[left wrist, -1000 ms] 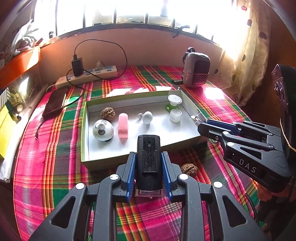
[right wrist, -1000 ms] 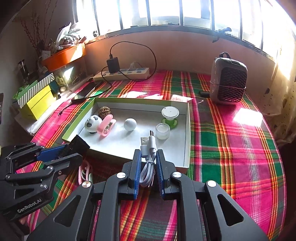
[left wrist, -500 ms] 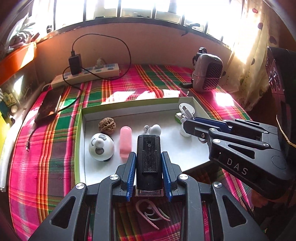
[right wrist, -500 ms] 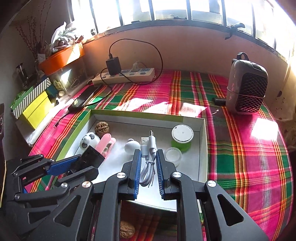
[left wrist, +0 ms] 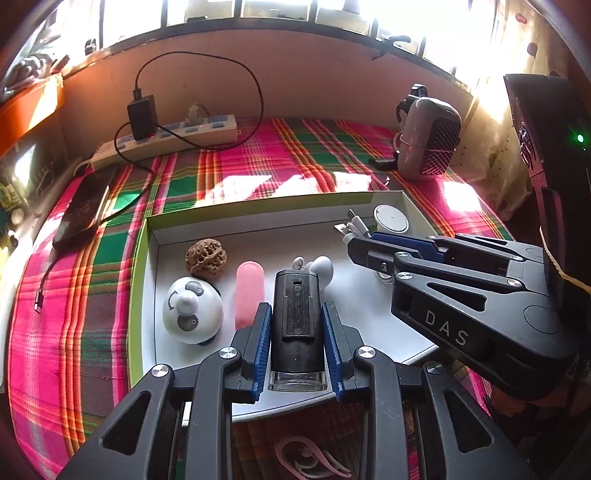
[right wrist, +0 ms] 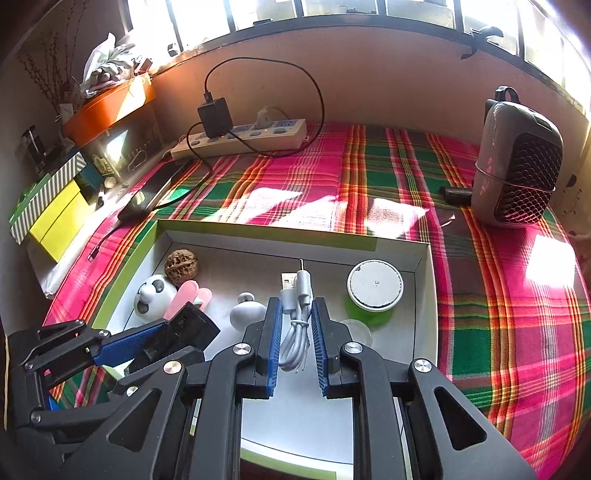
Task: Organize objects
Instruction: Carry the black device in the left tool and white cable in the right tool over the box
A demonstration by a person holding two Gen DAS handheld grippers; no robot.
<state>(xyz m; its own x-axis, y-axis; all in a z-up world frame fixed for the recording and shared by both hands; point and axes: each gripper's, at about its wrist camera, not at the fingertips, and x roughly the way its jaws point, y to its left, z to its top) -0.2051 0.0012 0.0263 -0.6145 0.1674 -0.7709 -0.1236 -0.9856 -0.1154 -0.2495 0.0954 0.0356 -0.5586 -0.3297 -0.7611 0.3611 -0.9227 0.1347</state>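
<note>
Two grippers hover over the white tray [left wrist: 155, 295]: the left gripper [left wrist: 297, 332] pinches a black lighter [left wrist: 295, 317], the right gripper [right wrist: 295, 332] a coiled white USB cable [right wrist: 295, 325]. Dropped carelessly, the lighter could knock the white bulb [left wrist: 321, 266] at twelve o'clock; the cable may uncoil.

Small clear cup [right wrist: 356, 326], perhaps, behind fingers

You had hard sunlight through the blown-out windows [right wrist: 332, 5], throwing bright patches across the plaid cloth [right wrist: 388, 177], with sharp focus and fisheye bending at the dark corners.
</note>
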